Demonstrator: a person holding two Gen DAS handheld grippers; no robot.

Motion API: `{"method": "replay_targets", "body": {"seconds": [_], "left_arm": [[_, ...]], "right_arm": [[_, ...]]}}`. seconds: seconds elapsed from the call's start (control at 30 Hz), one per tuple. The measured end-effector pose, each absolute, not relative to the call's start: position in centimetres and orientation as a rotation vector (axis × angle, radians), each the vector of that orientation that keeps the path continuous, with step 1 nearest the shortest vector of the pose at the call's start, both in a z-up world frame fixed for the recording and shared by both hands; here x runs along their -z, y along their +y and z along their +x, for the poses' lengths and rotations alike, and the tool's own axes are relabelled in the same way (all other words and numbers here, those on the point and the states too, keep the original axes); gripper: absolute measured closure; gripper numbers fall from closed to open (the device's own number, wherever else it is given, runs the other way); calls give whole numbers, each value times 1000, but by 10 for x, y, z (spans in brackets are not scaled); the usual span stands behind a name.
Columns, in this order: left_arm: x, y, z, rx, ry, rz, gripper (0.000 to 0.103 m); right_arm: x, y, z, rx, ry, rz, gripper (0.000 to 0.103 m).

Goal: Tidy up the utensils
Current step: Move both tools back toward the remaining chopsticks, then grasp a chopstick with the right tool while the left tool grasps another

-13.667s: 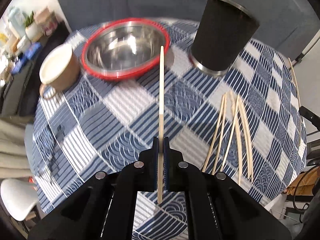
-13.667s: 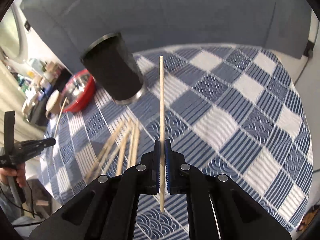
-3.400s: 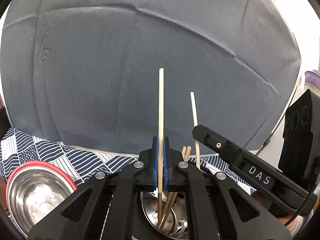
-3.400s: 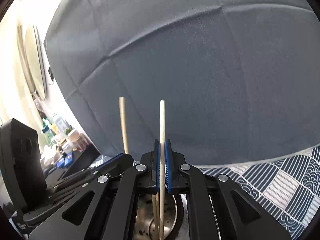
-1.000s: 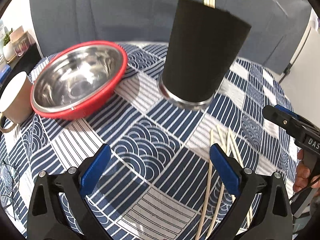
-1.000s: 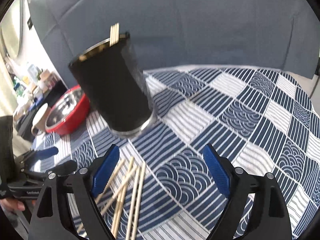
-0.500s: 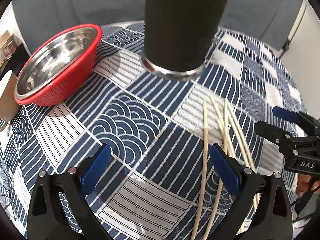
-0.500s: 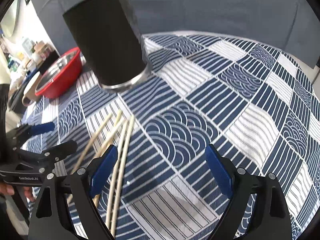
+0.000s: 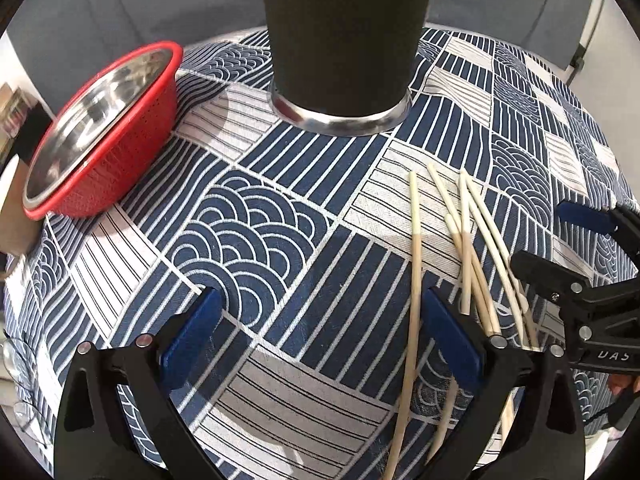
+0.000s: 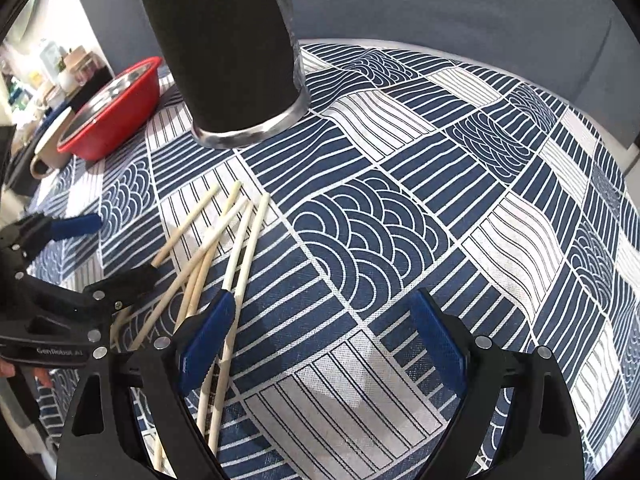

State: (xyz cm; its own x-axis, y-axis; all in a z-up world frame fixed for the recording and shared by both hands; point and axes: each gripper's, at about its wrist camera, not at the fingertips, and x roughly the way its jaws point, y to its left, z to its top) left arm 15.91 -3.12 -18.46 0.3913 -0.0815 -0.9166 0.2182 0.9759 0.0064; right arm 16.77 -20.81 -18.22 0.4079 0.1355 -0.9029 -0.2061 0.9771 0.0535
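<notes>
Several wooden chopsticks (image 9: 470,240) lie loose on the blue and white patterned tablecloth, in front of a tall black utensil holder (image 9: 344,40) with a silver base. My left gripper (image 9: 320,332) is open and empty, low over the cloth, its right finger beside the leftmost chopstick (image 9: 415,264). My right gripper (image 10: 324,336) is open and empty, its left finger over the chopsticks (image 10: 224,240). The holder also shows in the right wrist view (image 10: 228,48). Each gripper shows in the other's view: the right (image 9: 576,260), the left (image 10: 80,252).
A red colander bowl with a steel inside (image 9: 100,128) stands left of the holder, also in the right wrist view (image 10: 112,108). A beige mug (image 10: 48,152) stands beyond it. A grey sofa back (image 10: 440,4) lies behind the round table.
Both grippers let go of their chopsticks in the holder, opened, and came down and forward toward the loose chopsticks on the cloth. The holder now fills the top of both views.
</notes>
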Motion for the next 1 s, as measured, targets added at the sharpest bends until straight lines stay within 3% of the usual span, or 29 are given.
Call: {"method": "replay_targets", "body": {"seconds": [0.4, 0.53, 0.63, 0.77, 0.83, 1.0], "left_arm": [[186, -28, 163, 187, 1190, 137, 4], [185, -24, 162, 192, 1190, 134, 7], [180, -16, 158, 185, 1174, 127, 17], [175, -3, 155, 175, 1160, 112, 38], [174, 3, 155, 175, 1155, 108, 48], [171, 25, 157, 160, 1162, 69, 86]], "right_arm": [[183, -204, 168, -199, 1148, -127, 18], [179, -214, 165, -190, 1135, -120, 42], [176, -226, 165, -186, 1129, -114, 62], [173, -241, 167, -149, 1127, -83, 92], [173, -246, 168, -141, 1130, -80, 97], [171, -260, 171, -104, 1153, -57, 98]]}}
